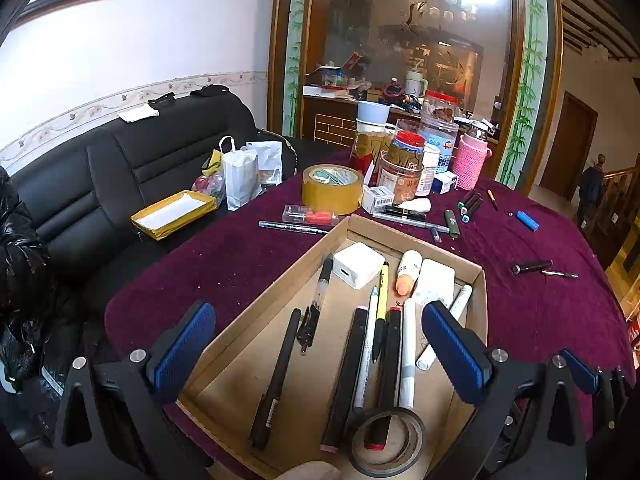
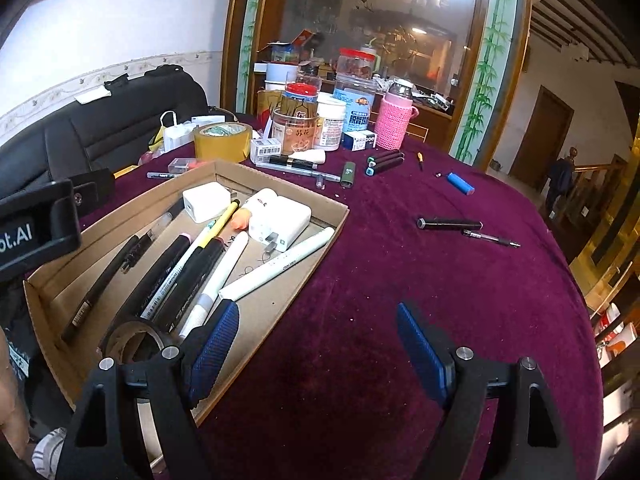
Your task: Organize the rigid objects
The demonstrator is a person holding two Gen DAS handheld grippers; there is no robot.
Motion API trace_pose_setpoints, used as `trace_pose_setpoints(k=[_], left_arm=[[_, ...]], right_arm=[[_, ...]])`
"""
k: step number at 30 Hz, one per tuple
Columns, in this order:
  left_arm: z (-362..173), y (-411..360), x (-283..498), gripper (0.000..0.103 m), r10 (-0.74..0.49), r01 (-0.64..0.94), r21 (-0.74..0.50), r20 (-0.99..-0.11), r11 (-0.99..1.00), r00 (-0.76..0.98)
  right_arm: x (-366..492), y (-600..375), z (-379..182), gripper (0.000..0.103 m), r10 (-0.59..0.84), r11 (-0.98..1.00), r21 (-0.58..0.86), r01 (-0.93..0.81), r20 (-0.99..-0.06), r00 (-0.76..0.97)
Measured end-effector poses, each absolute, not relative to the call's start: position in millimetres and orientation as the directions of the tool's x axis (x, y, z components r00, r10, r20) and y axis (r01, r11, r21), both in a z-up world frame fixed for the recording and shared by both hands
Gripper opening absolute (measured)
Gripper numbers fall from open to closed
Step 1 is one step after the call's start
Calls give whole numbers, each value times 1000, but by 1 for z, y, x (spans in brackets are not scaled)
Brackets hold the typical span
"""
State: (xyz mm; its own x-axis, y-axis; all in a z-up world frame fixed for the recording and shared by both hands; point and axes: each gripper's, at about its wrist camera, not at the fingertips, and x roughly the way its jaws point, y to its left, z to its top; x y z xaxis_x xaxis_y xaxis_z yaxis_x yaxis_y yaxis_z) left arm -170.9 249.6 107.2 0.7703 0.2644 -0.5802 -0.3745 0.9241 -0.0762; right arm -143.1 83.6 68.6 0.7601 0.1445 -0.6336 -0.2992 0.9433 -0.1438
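Note:
A shallow cardboard box [image 1: 478,304] [image 2: 340,216] sits on the purple table and holds several pens and markers, two white chargers [image 1: 359,265] [image 2: 280,218] and a roll of black tape [image 1: 387,442]. My left gripper [image 1: 318,350] is open and empty above the box. My right gripper [image 2: 318,344] is open and empty over the cloth just right of the box. Loose on the cloth lie a black marker [image 2: 449,223] with a pen [image 2: 491,238], a blue lighter [image 2: 460,183], several dark markers [image 2: 385,162] and a green stick [image 2: 347,174].
Jars, a pink-sleeved bottle [image 2: 393,122], a brown tape roll [image 2: 222,142] and small boxes crowd the table's far side. A black sofa [image 1: 100,184] with bags stands to the left. The table edge drops off on the right.

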Motion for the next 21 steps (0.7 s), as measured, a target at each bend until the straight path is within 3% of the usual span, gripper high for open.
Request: trace_pose_setpoints(k=[21], left_arm=[[101, 234, -167, 103, 252, -347, -44, -601, 937, 759]], right_arm=[[-145, 78, 64, 90, 121, 943, -168, -286, -628, 768]])
